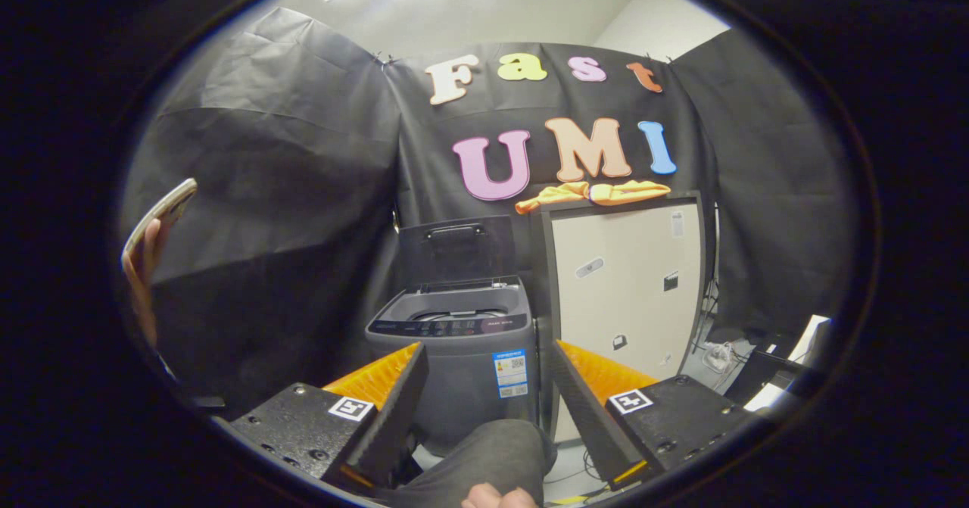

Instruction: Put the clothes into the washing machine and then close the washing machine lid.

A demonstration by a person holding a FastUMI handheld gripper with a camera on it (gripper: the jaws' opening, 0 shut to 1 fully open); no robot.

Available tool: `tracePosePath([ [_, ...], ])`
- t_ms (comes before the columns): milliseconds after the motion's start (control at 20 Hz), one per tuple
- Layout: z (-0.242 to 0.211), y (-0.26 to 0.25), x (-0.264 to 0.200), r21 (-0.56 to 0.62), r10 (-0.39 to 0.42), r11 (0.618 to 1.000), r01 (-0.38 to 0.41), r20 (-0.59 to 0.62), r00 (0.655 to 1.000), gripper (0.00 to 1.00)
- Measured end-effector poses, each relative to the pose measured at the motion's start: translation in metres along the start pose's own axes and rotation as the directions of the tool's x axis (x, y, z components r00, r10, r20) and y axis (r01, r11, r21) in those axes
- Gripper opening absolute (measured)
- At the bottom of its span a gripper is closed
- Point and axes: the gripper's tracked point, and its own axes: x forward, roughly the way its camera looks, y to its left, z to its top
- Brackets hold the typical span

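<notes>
A grey top-loading washing machine (462,341) stands beyond my fingers, its dark lid (456,247) raised upright at the back. An orange piece of clothing (594,193) lies on top of a tall cream cabinet (624,281) just right of the machine. My gripper (488,364) is well short of both and stands open, with nothing between its black fingers (401,409); the machine's front shows through the gap.
A person's hand holding a phone (159,213) is raised at the far left. A grey-clad knee (492,455) sits below and between the fingers. Cables and a plug strip (719,356) lie on the floor right of the cabinet.
</notes>
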Motion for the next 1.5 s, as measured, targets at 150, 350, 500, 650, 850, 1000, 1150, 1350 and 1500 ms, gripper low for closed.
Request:
tracePosePath([
  [150,0.001,-0.001,0.000,0.002,0.000,1.000,0.000,0.001,1.000,0.97],
  [350,0.000,0.000,0.001,0.003,0.000,1.000,0.000,-0.001,1.000,0.97],
  [500,0.001,0.000,0.001,0.002,0.002,1.000,-0.002,0.001,1.000,0.97],
  [650,0.002,-0.001,0.002,-0.001,0.002,1.000,-0.002,0.001,1.000,0.97],
  [850,0.002,-0.003,0.004,0.000,0.001,1.000,-0.001,-0.001,1.000,0.97],
  [1000,0.009,-0.009,0.009,-0.016,-0.007,1.000,0.007,0.005,1.000,0.97],
  [1150,0.022,-0.018,0.019,-0.035,-0.016,0.999,0.017,0.022,1.000,0.97],
  [1350,0.029,-0.028,0.036,-0.041,-0.023,0.999,0.024,0.032,0.999,0.97],
  [1500,0.034,-0.035,0.051,-0.044,-0.026,0.999,0.027,0.030,0.999,0.97],
])
